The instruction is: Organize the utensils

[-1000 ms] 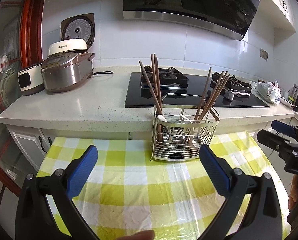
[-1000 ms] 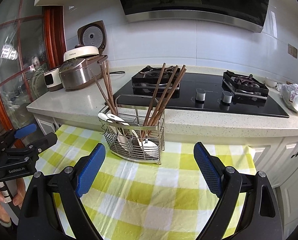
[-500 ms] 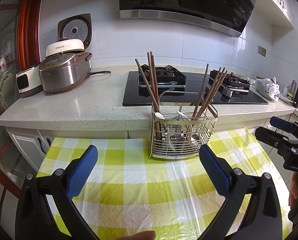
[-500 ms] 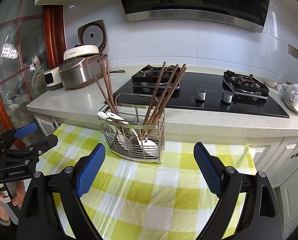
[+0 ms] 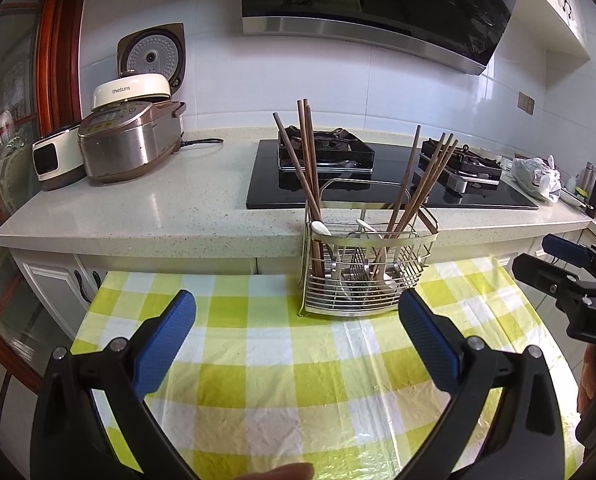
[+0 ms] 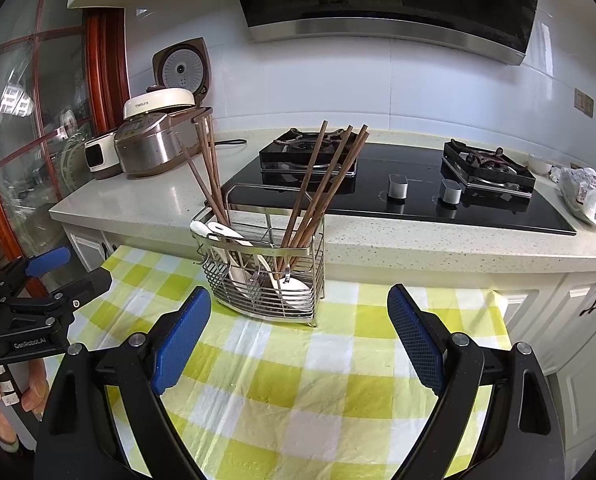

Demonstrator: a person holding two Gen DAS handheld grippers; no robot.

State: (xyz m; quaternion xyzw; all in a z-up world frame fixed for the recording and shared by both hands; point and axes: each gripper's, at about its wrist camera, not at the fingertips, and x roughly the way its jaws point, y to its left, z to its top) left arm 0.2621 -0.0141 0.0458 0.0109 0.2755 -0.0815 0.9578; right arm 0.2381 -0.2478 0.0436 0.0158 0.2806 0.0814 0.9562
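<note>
A wire utensil caddy (image 5: 368, 276) (image 6: 264, 276) stands at the far edge of a yellow-checked tablecloth (image 5: 290, 364) (image 6: 310, 368). Brown chopsticks (image 5: 308, 160) (image 6: 318, 188) lean out of its left and right compartments, and white spoons (image 6: 222, 232) lie inside. My left gripper (image 5: 298, 332) hovers open in front of the caddy, nothing between its blue pads. My right gripper (image 6: 300, 330) is open too, just short of the caddy, holding nothing. Each gripper also shows at the edge of the other's view.
Behind the table runs a speckled counter (image 5: 170, 208) with a rice cooker (image 5: 130, 140) (image 6: 154, 144), a black gas hob (image 5: 382, 176) (image 6: 414, 192) and a plastic bag (image 6: 586, 196). White cabinet doors (image 6: 578, 312) stand below the counter. A hand (image 6: 2, 396) grips the left tool's handle.
</note>
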